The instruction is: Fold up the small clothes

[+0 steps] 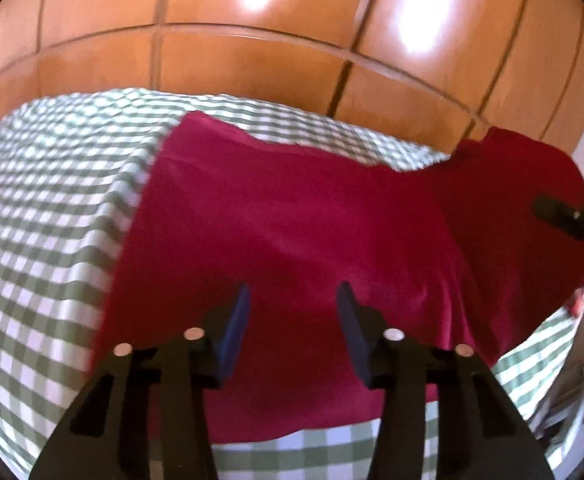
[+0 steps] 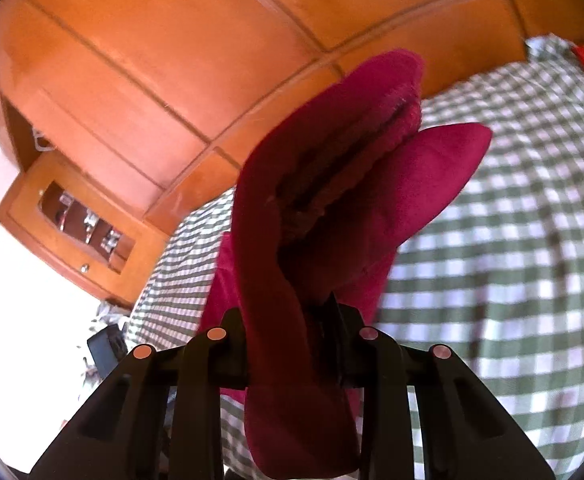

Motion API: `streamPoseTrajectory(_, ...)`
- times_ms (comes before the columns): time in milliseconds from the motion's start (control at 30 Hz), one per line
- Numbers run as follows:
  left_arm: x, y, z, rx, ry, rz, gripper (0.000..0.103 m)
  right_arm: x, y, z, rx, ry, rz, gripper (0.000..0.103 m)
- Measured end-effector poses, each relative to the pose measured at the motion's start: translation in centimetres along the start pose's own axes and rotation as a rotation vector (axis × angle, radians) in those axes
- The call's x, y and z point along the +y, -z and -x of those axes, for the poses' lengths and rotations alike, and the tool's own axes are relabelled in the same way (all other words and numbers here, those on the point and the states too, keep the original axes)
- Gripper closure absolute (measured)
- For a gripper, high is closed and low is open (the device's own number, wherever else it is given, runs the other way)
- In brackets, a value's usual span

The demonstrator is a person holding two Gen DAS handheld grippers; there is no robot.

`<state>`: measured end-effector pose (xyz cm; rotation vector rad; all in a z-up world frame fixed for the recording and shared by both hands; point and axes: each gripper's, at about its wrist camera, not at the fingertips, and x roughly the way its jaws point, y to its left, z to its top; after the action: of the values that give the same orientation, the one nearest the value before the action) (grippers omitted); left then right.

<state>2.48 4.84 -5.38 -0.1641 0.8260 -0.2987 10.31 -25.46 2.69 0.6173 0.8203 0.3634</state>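
Wood cabinets (image 1: 251,52) fill the background, glare washing out two patches; both views are motion-blurred. Checked cloth (image 1: 43,240) covers the surface, its far edge curving under the cabinets, with open cloth from 8 to 11 o'clock of the garment (image 1: 292,220). The magenta garment lies spread at centre, near hem just short of the cloth's near edge, right end lifted at 3 o'clock. Left gripper (image 1: 294,300) hovers over it, jaws apart, nothing between them. Right gripper (image 2: 292,320) is clamped on a bunched fold that hides its pads; in the left view only its tip shows at 3 o'clock.
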Motion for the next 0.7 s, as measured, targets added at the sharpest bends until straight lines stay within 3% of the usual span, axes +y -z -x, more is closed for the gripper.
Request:
streamPoseTrajectory(200,5.5,-0.6,3.1,-0.040,0.019,0.142,0.067,4.2,-1.1,-3.4,0.055,0.008,0.081,0.076)
streamPoseTrajectory(333,7.5,-0.1,3.4,-0.029,0.027,0.177,0.067,7.1,-0.8,-7.0,0.110,0.021,0.141,0.076)
streamPoseTrajectory(533,9.0,0.6,2.4,0.012,0.072,0.232,0.067,11.9,2.0,-13.2,0.239,0.048,0.286,0.076)
streamPoseTrajectory(700,10.9,0.5,3.1,0.000,0.103,0.311,0.067,12.7,5.4,-17.9,0.335,0.138,0.385,0.075)
